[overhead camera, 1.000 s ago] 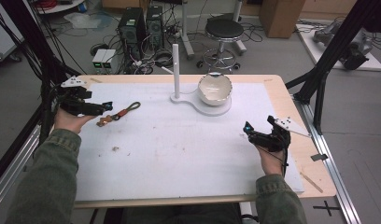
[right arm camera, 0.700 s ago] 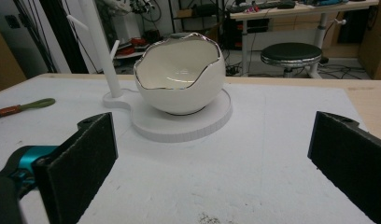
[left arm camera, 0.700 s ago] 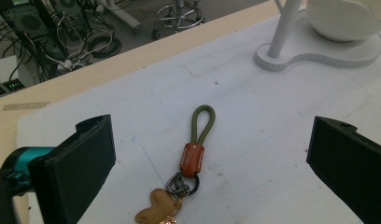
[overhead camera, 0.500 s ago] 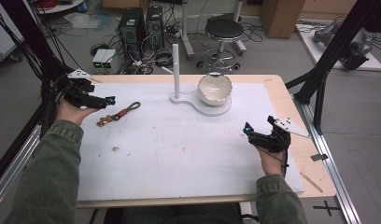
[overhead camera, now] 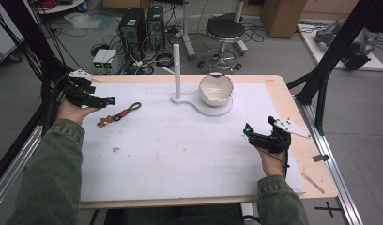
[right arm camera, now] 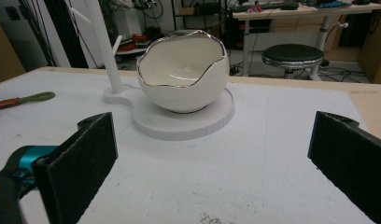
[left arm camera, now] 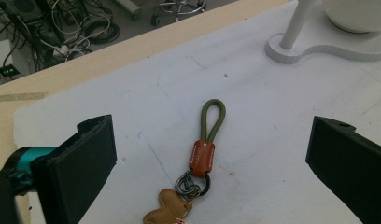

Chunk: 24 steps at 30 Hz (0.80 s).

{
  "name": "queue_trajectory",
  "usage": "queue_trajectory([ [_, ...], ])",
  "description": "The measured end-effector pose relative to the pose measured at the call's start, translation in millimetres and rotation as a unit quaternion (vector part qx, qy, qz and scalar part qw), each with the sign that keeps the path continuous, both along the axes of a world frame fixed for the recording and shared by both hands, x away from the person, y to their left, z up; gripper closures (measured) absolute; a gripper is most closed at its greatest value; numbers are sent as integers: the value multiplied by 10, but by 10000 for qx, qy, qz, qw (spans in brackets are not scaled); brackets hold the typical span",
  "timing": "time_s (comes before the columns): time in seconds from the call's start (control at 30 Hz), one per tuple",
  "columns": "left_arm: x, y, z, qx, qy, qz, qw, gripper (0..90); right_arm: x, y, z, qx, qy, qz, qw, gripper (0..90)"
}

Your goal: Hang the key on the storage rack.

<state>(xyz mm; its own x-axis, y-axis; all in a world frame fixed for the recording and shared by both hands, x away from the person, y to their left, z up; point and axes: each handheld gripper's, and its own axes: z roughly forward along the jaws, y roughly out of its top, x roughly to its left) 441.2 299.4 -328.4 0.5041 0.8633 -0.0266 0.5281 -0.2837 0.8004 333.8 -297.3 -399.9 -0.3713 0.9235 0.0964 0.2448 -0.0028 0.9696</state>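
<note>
Currently the left gripper (overhead camera: 103,100) hovers at the far-left part of the table (overhead camera: 293,101), jaws spread wide, nothing between them. Keychain (left arm camera: 198,167) lies flat on the white mat (overhead camera: 180,150), just ahead of those jaws in the left gripper view: olive cord loop pointing away, orange leather tab, dark metal ring, tan charm nearest the camera. Right gripper (overhead camera: 251,133) sits well apart at the right side, jaws also spread, empty, facing the eggshell-shaped bowl (right arm camera: 181,74) on its white stand (right arm camera: 179,119) with the upright peg (overhead camera: 177,70).

Risks, as judged:
- Keychain is thin and flat; jaws closing above it would pinch air, or skid it across the mat.
- Grabbing the cord loop alone lets the ring and charm swing, which could foul any hang on the peg.
- Gripping the charm end leaves the loop drooping, hard to thread.
- Bowl stands close beside the peg; a wide approach could knock it.
</note>
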Motion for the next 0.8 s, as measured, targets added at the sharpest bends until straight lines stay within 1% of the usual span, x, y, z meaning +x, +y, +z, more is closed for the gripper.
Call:
queue_trajectory([
  [0.1,21,-9,-15,-21,4,43,10000,22,7,7,-4,-3,4,21,10000,4],
  [0.13,29,-11,-14,25,32,28,10000,22,7,11,-5,-14,19,26,10000,4],
  [0.17,45,-25,-9,145,99,-14,9998,22,9,14,-6,-26,11,32,10000,4],
  [0.2,61,-52,-1,301,120,-50,9995,23,6,19,-6,-12,24,32,10000,4],
  [0.23,80,-78,18,397,136,-74,9991,22,11,16,-7,-60,2,36,10000,4],
  [0.3,125,-113,64,437,102,-128,9989,22,18,23,-11,-63,-2,61,10000,4],
  [0.37,181,-132,96,476,137,-164,9986,22,16,30,-12,-80,15,64,9999,4],
  [0.47,250,-151,103,542,181,-191,9982,23,10,32,-10,-84,26,83,9999,4],
  [0.6,333,-173,54,650,262,-289,9971,23,11,32,-13,-84,37,106,9999,4],
  [0.73,382,-216,-32,686,371,-406,9961,23,17,40,-16,-109,25,121,9999,4],
  [0.8,408,-243,-82,773,429,-505,9948,23,17,40,-16,-120,23,125,9998,4],
])
